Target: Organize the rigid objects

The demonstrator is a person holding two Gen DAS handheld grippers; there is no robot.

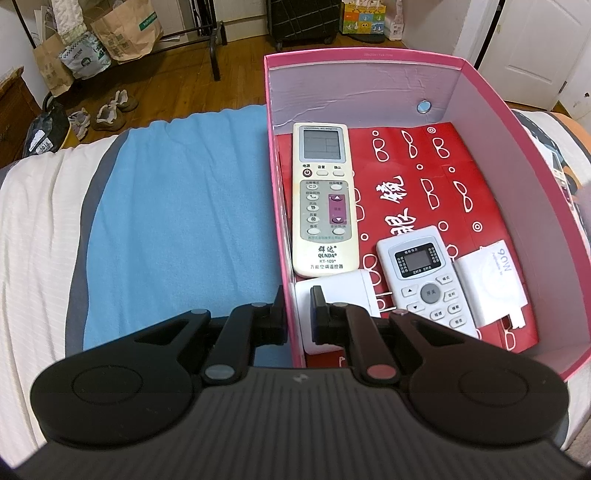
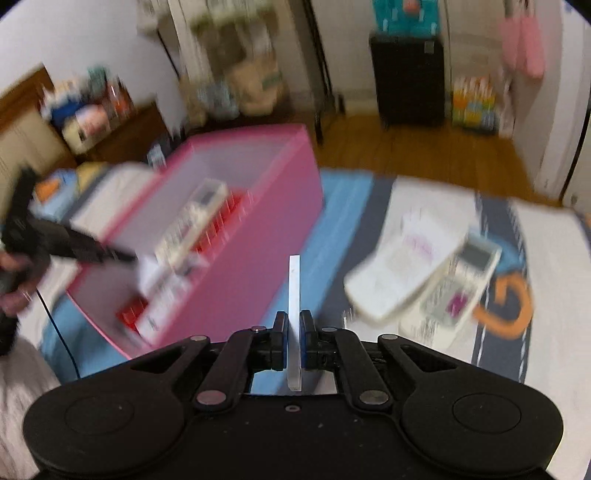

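Note:
A pink box (image 1: 275, 206) stands on the bed with a cream QUNDA remote (image 1: 323, 199), a small white remote (image 1: 428, 280) and two white plug adapters (image 1: 340, 295) (image 1: 487, 284) inside on a red bag (image 1: 424, 177). My left gripper (image 1: 297, 312) is shut on the box's near-left wall, one finger inside and one outside. My right gripper (image 2: 294, 330) is shut on a thin white flat object (image 2: 294, 295), held edge-on above the bed to the right of the pink box (image 2: 258, 266). Two more remotes (image 2: 402, 266) (image 2: 461, 280) lie on the bed at right; this view is blurred.
The bed has a blue blanket (image 1: 177, 206) and white sheet (image 1: 33, 236). An orange ring shape (image 2: 506, 306) lies by the remotes. Beyond the bed are a wooden floor, paper bags (image 1: 125, 33), shoes (image 1: 110, 110) and a black suitcase (image 2: 406, 81).

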